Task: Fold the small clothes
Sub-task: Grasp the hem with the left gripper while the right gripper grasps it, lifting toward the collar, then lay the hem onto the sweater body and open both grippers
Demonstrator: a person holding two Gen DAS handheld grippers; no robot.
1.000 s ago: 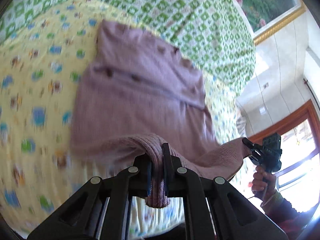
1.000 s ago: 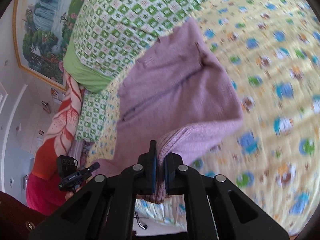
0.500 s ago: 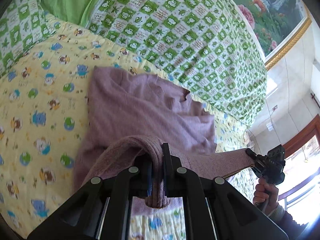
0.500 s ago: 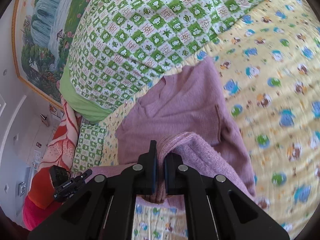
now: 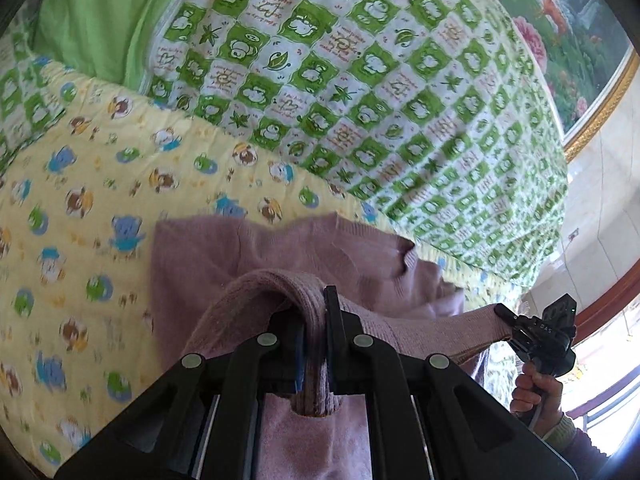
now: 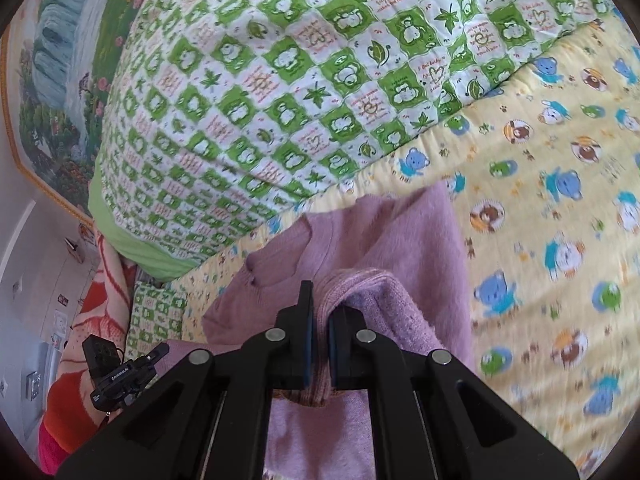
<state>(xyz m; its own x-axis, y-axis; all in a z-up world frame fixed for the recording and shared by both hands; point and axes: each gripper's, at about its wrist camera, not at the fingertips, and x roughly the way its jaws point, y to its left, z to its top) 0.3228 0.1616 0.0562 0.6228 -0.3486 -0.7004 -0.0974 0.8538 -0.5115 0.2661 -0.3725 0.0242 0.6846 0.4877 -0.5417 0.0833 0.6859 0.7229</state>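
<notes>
A small mauve knit sweater (image 5: 224,252) lies on a yellow cartoon-print bedsheet (image 5: 80,184), its neckline toward the far quilt. My left gripper (image 5: 316,312) is shut on the ribbed hem at one corner. My right gripper (image 6: 318,308) is shut on the hem (image 6: 360,284) at the other corner. Both hold the hem lifted over the sweater's body (image 6: 380,224), stretched between them. The right gripper also shows in the left wrist view (image 5: 536,332), the left gripper in the right wrist view (image 6: 124,368). The sweater's lower part is hidden beneath the grippers.
A green-and-white checked quilt (image 5: 360,80) is piled along the far side of the bed. A lime green pillow (image 5: 100,20) lies at its left end. A framed landscape painting (image 6: 52,80) hangs on the wall. A red-orange blanket (image 6: 92,292) lies by the bed's edge.
Both grippers have carried the sweater's hem forward over its body toward the neckline and the quilt. Less of the sweater's body shows beyond the fingers than before.
</notes>
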